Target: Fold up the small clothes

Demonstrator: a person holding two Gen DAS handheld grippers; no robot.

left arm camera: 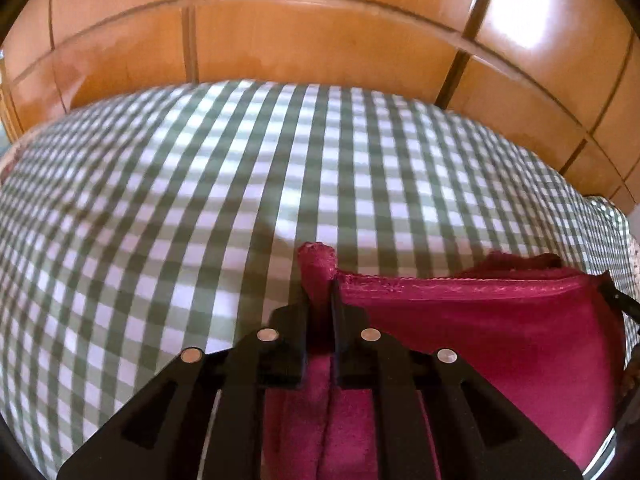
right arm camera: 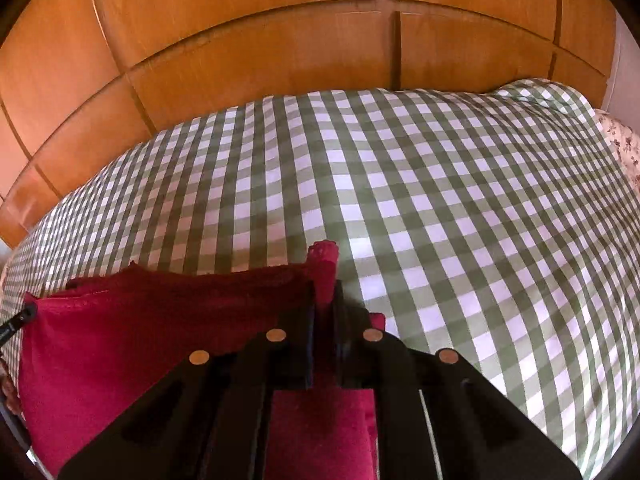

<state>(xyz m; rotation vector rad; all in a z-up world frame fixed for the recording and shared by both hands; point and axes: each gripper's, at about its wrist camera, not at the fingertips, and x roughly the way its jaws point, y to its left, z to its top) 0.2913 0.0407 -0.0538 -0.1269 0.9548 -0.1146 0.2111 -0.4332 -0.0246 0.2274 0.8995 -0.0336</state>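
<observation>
A dark red small garment [left arm camera: 480, 340] hangs stretched between my two grippers just over a green-and-white checked bed cover [left arm camera: 180, 200]. In the left wrist view my left gripper [left arm camera: 321, 292] has its fingers close together, with one top corner of the garment pinched upright between them. The right wrist view shows the same for my right gripper [right arm camera: 325, 288], which holds the other corner of the garment [right arm camera: 120, 340]. The garment's hemmed top edge runs straight from one gripper to the other. Each view catches the other gripper's black tip at its side edge.
The checked cover [right arm camera: 440, 200] spreads wide ahead of both grippers. Behind it stand orange-brown wooden panels [left arm camera: 320, 40] with dark seams. A floral fabric [right arm camera: 624, 148] peeks out at the cover's far right edge.
</observation>
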